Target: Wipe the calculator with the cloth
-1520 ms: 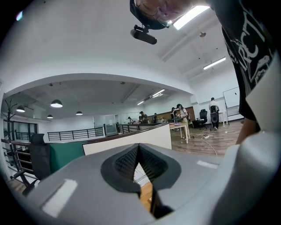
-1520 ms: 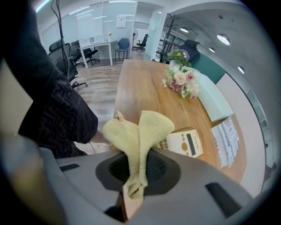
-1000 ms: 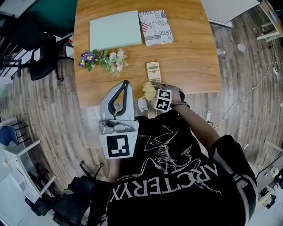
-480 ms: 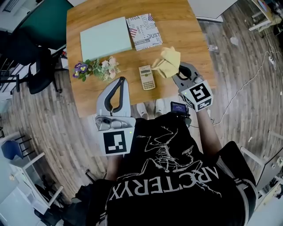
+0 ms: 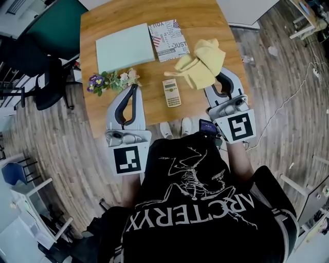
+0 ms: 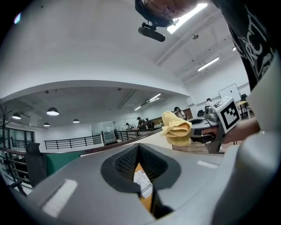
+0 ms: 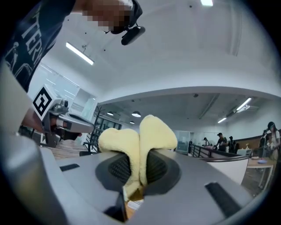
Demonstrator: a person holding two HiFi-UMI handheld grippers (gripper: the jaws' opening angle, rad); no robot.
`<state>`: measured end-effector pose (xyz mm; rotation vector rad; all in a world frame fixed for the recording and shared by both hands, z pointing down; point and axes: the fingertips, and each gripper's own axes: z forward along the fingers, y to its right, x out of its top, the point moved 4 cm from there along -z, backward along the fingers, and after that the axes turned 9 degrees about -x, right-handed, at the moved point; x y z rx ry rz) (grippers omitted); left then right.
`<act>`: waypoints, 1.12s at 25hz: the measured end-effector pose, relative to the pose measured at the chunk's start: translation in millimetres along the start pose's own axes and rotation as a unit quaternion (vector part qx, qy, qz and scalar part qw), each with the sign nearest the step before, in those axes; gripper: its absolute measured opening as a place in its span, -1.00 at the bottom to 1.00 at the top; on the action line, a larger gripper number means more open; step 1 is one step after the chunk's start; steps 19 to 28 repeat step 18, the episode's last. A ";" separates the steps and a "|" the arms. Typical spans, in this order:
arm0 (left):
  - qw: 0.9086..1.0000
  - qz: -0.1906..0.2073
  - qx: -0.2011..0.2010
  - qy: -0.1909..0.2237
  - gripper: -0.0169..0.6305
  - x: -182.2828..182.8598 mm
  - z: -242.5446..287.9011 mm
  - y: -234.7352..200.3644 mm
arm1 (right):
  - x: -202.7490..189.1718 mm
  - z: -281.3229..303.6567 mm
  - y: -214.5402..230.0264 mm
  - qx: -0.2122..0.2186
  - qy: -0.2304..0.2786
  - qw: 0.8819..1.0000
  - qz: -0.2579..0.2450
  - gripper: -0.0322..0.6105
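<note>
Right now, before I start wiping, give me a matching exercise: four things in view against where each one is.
Things:
1. cloth
2. calculator
3. flowers
4. pale green board

Places:
A. flat on the table, nothing touching it
B. beside the printed booklet, far side
C. clamped in the right claw
D. next to the left claw tip

Pairs: 1-C, 2-A, 3-D, 4-B
</note>
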<state>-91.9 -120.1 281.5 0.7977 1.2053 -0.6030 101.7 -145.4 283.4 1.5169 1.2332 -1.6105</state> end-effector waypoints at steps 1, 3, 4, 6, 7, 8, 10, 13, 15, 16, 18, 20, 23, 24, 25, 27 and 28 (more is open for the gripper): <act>1.000 -0.002 0.005 0.001 -0.92 -0.1 -1.1 -2.8 | 1.6 -0.2 0.6 -0.001 0.002 1.000 0.004 -0.74; 1.000 -0.003 0.015 0.003 -0.92 -0.3 -4.0 -8.5 | 6.6 -2.2 2.3 -0.003 0.011 1.000 0.009 -0.74; 1.000 -0.002 0.020 0.004 -0.92 -0.3 -5.5 -11.4 | 9.7 -3.3 3.1 -0.005 0.016 1.000 0.009 -0.74; 1.000 -0.001 0.029 0.007 -0.92 0.2 -7.8 -16.6 | 15.3 -4.7 3.8 -0.006 0.026 1.000 0.008 -0.74; 0.999 -0.002 0.032 0.011 -0.92 0.9 -8.6 -18.5 | 17.3 -4.5 3.8 -0.005 0.030 0.999 0.008 -0.74; 0.999 -0.003 0.035 0.015 -0.92 2.0 -9.2 -19.8 | 18.7 -4.1 3.8 -0.004 0.034 0.999 0.008 -0.74; 0.999 -0.002 0.038 0.022 -0.92 4.6 -9.7 -20.4 | 20.5 -4.3 4.1 0.000 0.037 0.999 0.008 -0.74; 0.999 -0.007 0.036 0.027 -0.92 6.5 -9.5 -17.2 | 22.3 -6.7 3.7 0.011 0.043 0.999 0.008 -0.74; 0.999 -0.009 0.034 0.025 -0.92 5.5 -9.1 -13.8 | 24.2 -7.6 3.7 0.016 0.049 0.999 0.008 -0.74; 0.999 -0.009 0.034 0.024 -0.92 5.0 -8.7 -12.2 | 24.7 -7.7 3.9 0.017 0.051 0.999 0.007 -0.74; 0.999 -0.010 0.032 0.021 -0.92 4.1 -7.6 -9.4 | 24.7 -7.8 4.7 0.018 0.052 0.998 0.007 -0.74; 0.999 -0.010 0.032 0.021 -0.92 4.1 -7.6 -9.4 | 24.7 -7.8 4.7 0.018 0.052 0.998 0.007 -0.74; 0.999 -0.010 0.032 0.021 -0.92 4.1 -7.6 -9.4 | 24.7 -7.8 4.7 0.018 0.052 0.998 0.007 -0.74; 0.999 -0.010 0.032 0.021 -0.92 4.1 -7.6 -9.4 | 24.7 -7.8 4.7 0.018 0.052 0.998 0.007 -0.74; 0.999 -0.010 0.032 0.021 -0.92 4.1 -7.6 -9.4 | 24.7 -7.8 4.7 0.018 0.052 0.998 0.007 -0.74; 0.999 -0.010 0.032 0.021 -0.92 4.1 -7.6 -9.4 | 24.7 -7.8 4.7 0.018 0.052 0.998 0.007 -0.74; 0.999 -0.010 0.032 0.021 -0.92 4.1 -7.6 -9.4 | 24.7 -7.8 4.7 0.018 0.052 0.998 0.007 -0.74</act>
